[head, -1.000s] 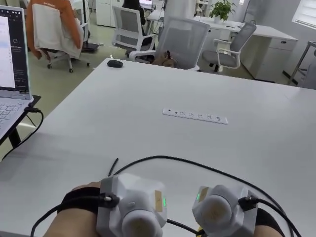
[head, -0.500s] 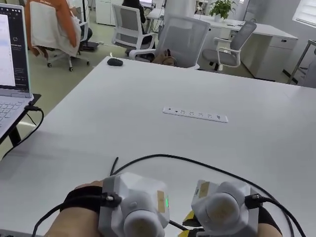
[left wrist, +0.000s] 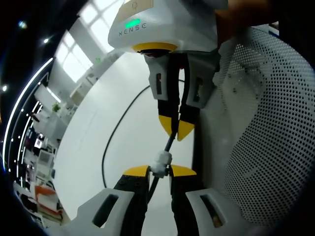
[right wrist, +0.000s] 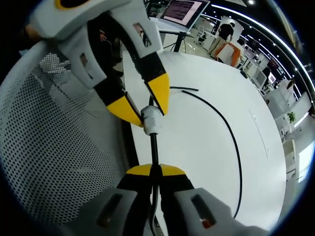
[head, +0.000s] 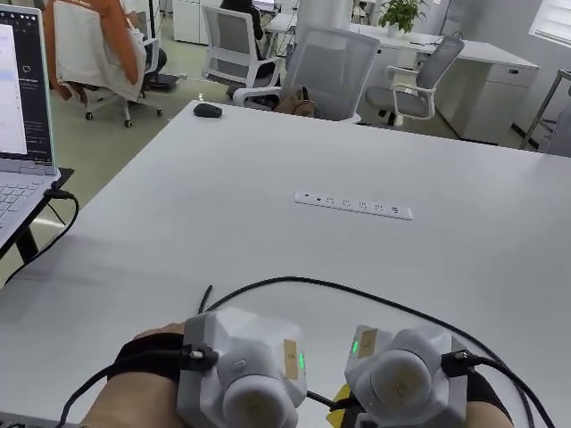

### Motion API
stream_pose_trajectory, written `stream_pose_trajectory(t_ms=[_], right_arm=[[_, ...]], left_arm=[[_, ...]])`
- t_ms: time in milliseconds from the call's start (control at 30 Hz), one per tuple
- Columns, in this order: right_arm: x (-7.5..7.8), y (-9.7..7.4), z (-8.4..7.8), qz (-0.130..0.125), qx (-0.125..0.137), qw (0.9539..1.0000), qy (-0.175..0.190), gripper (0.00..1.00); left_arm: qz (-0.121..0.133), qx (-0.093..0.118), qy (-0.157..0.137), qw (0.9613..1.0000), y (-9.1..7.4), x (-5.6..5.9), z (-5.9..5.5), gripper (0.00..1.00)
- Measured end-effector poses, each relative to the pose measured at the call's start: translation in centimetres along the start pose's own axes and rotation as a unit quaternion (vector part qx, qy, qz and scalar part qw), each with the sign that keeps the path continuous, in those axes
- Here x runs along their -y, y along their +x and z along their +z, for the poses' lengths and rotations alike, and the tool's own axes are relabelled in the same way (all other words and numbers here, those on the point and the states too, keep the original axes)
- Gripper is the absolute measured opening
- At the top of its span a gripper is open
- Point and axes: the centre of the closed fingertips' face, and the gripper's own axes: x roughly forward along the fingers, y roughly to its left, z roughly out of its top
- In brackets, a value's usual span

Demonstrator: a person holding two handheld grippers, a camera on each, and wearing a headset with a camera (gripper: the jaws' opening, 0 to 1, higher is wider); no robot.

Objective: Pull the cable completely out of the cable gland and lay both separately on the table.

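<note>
Where the laptop [head: 20, 125] sits: far left, screen lit, just off the edge of the white table [head: 268, 169].
Mouse [head: 207, 111]: small and dark, on the table's far left corner.
Left gripper [left wrist: 160, 171]: low in the head view, near the table's close edge. Its jaws pinch the cable gland tight.
Cable gland [left wrist: 160, 161]: small and white, between the left gripper's yellow tips. The cable goes through it.
Cable [right wrist: 153, 151]: thin and black. A short bit runs from the gland to the right gripper. A long bit makes a big curve on the table, and one end lies flat there.
Power strip [head: 352, 209]: long, flat and white, mid-table, well apart from the grippers.
Right gripper [right wrist: 152, 170]: tip to tip with the left one. Its jaws are closed on the cable, just beside the gland.
Mesh [left wrist: 261, 128]: white with small holes, beside the grippers. Maybe a chair, but it is hard to tell.
</note>
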Motion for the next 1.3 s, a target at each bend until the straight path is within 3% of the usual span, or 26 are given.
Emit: stream_pose_trajectory(t_ms=[300, 500, 567, 700, 867, 967, 1133, 1300], right_arm=[[1.1, 0.2, -3.5, -0.021, -0.081, 0.9961, 0.029, 0.03], [0.4, 0.5, -4.4, -0.005, -0.101, 0.9940, 0.041, 0.08], [-0.1, 0.6, -3.7, 0.004, -0.092, 0.9954, 0.024, 0.14], [-0.2, 0.5, -0.9, 0.009, -0.033, 0.9994, 0.003, 0.16], [-0.6, -0.3, 2.3, 0.022, 0.044, 0.9987, -0.015, 0.13], [0.0, -0.7, 2.0, 0.003, 0.021, 0.9986, -0.048, 0.03], [0.0, -0.8, 1.8, 0.004, 0.015, 0.9988, -0.046, 0.03], [0.9, -1.3, 0.2, -0.009, -0.011, 0.9992, -0.036, 0.03]], left_arm=[[0.002, -0.008, -0.006, 0.9999, 0.2, -0.3, -0.6, 0.17], [-0.002, -0.014, -0.006, 0.9999, 0.4, -0.2, -0.8, 0.17], [-0.004, -0.016, -0.004, 0.9999, 0.5, -0.1, -0.9, 0.17], [-0.004, -0.014, 0.008, 0.9999, 0.3, 0.0, -0.5, 0.17], [0.003, -0.010, 0.016, 0.9998, -0.5, -0.6, 0.4, 0.17], [0.005, -0.013, 0.025, 0.9996, -1.2, -0.7, 0.7, 0.17], [0.000, -0.014, 0.022, 0.9997, -1.6, -0.5, 0.8, 0.17], [0.011, -0.019, 0.003, 0.9998, -2.2, -1.4, -0.2, 0.17]])
